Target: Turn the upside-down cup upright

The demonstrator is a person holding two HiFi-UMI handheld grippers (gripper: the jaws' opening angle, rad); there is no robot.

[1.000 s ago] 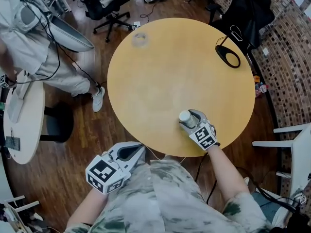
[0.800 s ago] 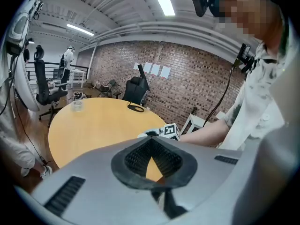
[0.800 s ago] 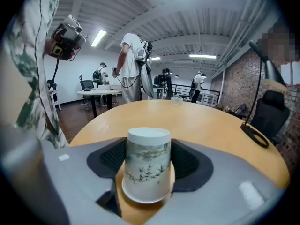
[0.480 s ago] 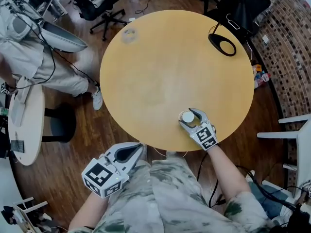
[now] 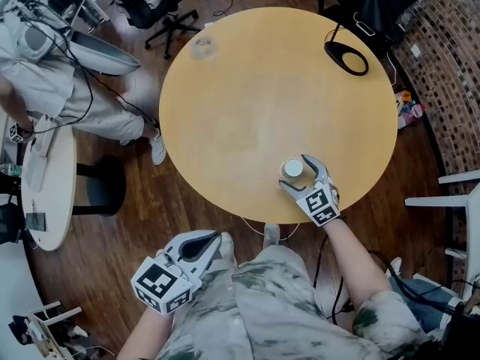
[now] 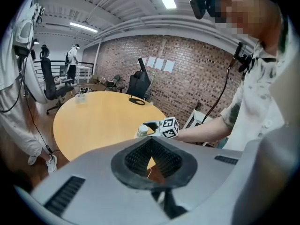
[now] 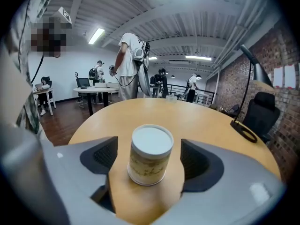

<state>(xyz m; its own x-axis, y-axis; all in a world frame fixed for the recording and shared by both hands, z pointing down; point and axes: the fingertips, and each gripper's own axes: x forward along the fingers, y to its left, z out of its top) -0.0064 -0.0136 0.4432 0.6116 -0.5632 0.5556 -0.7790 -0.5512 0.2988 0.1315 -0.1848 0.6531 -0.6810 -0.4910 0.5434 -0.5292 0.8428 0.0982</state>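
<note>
Round wooden surface [image 5: 247,88]: cup [image 7: 149,156], base up, stands by its near edge between the opening jaws of the right gripper [image 5: 298,174], untouched, likely framed for a turning grasp. Left gripper [image 6: 152,156], clenched empty, hangs off the surface.

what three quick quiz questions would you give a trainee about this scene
1. True or false: the pale printed paper cup stands on the round light wooden table with its closed end up.
2. What sits between the fingers of the right gripper? A) the cup B) a glass jar C) nothing
3. Which gripper hangs off the table, over the wooden floor?

Key:
1. True.
2. A. The fingers are opening and do not press the cup.
3. The left gripper, its fingers together and empty.
</note>
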